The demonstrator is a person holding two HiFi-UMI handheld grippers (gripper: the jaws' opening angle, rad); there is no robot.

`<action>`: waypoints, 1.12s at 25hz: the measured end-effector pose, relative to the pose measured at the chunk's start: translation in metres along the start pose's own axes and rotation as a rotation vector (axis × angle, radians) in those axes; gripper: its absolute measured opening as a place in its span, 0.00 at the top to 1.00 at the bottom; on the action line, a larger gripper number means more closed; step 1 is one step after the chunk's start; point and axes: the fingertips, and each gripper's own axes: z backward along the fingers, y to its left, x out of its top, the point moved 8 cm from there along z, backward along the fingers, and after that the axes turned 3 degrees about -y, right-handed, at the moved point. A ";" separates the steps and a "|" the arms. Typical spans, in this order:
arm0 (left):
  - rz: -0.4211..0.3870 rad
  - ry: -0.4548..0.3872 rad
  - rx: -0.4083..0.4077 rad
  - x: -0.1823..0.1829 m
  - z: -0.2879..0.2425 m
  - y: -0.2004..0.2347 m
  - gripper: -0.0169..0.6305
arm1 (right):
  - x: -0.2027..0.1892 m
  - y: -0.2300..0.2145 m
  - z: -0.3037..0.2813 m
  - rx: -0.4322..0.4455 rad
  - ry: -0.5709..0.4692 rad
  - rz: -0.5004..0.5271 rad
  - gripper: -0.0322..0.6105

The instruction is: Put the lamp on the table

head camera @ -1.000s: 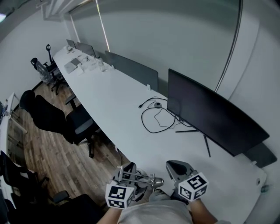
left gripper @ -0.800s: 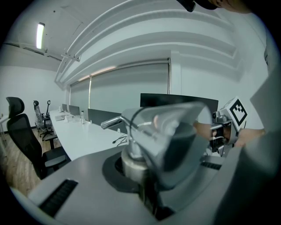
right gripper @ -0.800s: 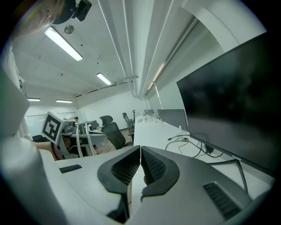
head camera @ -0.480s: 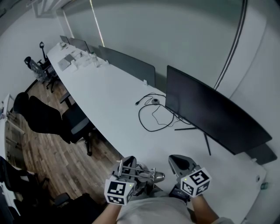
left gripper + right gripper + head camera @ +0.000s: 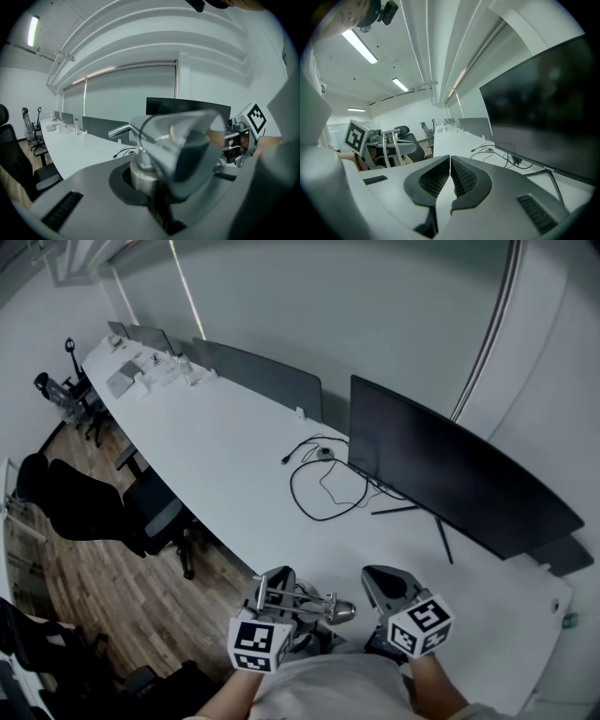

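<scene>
Left gripper (image 5: 275,585) pinches the lamp (image 5: 330,609) at 6 o'clock, near the table (image 5: 225,446) edge. Right gripper (image 5: 382,582) is pressed together, empty. Lamp looks like rigid, slick metal, likely top-heavy; hold low on the stem.

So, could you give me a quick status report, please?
Left gripper shut on lamp; right gripper shut, empty. Lamp held at near edge of table, not yet down. Monitor and loose cable on it ahead.

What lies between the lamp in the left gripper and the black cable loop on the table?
Nothing; head view shows only bare table between the lamp and the cable.
</scene>
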 end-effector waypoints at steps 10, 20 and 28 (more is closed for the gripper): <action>-0.006 -0.006 -0.031 0.005 -0.027 0.019 0.95 | 0.002 -0.008 -0.011 -0.036 -0.008 -0.019 0.90; -0.018 -0.007 -0.064 0.009 -0.060 0.036 0.95 | 0.002 -0.021 -0.027 -0.080 0.002 -0.038 0.90; -0.039 -0.002 -0.089 0.007 -0.088 0.043 0.95 | 0.002 -0.038 -0.038 -0.108 0.016 -0.051 0.90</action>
